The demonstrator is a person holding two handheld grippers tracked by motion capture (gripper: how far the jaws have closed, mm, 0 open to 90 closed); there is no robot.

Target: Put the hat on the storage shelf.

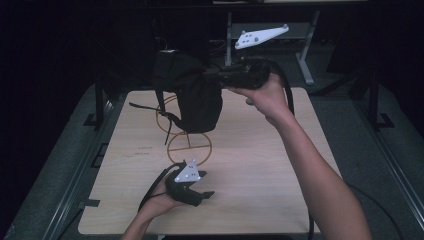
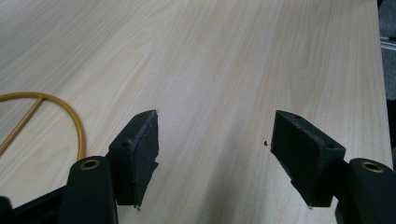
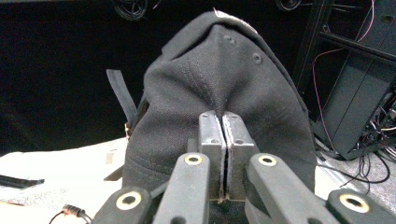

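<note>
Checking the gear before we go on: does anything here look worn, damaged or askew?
Yes. In the left gripper view, the left claw's black pads look frayed and ragged along their edges. The black cap, pinched in the right claw, hangs crumpled above the table.

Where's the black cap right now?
High view: the black cap hangs in the air at the table's far side, pinched by the right claw, above the yellow wire stand.

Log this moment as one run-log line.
right gripper: shut on black cap, held above table | left gripper: open, empty, low over table | wire stand: bare
</note>
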